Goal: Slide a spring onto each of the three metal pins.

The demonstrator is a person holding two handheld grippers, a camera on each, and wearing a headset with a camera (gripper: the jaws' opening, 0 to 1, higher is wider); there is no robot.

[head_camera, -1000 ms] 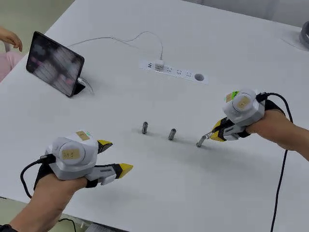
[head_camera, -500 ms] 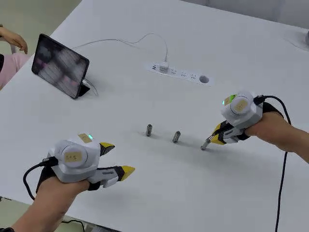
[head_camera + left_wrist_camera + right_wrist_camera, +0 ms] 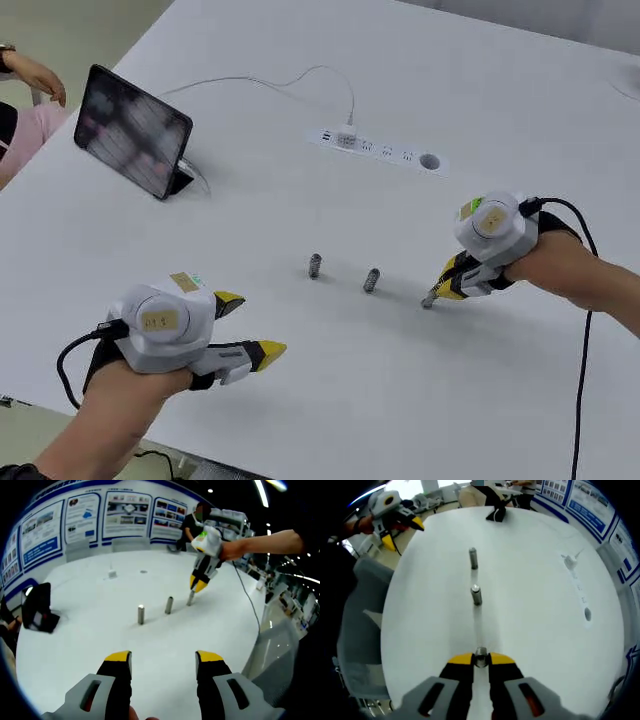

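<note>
My right gripper point(image 3: 441, 289) pinches a spring point(image 3: 480, 655) at the rightmost pin point(image 3: 190, 600). I judge a straight, upright push down seats it best. My left gripper point(image 3: 250, 324) hovers nearby, jaws spread.

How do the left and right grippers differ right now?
Left gripper is open and empty; right gripper is shut on the third pin at its top. Left gripper hangs clear of the pins; right gripper is at the row's end. Both have yellow tips.
</note>
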